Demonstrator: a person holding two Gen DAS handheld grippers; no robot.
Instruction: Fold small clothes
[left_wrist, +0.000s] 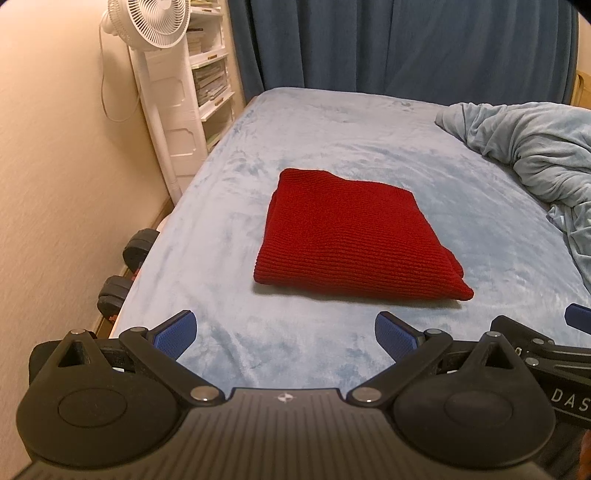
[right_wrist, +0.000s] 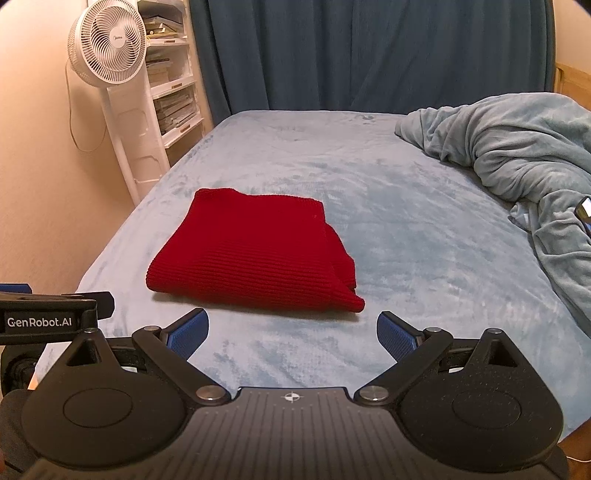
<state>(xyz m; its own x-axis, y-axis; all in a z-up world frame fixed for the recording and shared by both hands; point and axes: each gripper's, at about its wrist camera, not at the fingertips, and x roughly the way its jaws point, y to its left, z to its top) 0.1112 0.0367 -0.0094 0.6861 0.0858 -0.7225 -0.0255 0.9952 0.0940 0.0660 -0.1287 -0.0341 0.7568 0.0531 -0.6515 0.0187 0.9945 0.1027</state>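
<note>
Nearest, the left gripper (left_wrist: 285, 334), its side marked "GenRobot.AI", and the right gripper (right_wrist: 292, 334), lettered "DAS", both gape wide, holding nothing. Just beyond lies the folded red ribbed knit garment (left_wrist: 351, 236) on the pale-blue fleece bed (left_wrist: 369, 140), bare fleece all around it.

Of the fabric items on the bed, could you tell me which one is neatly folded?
The red knit garment, lying flat as a tidy rectangle. The light blue blanket is bunched in a rumpled heap at the bed's right side.
</note>
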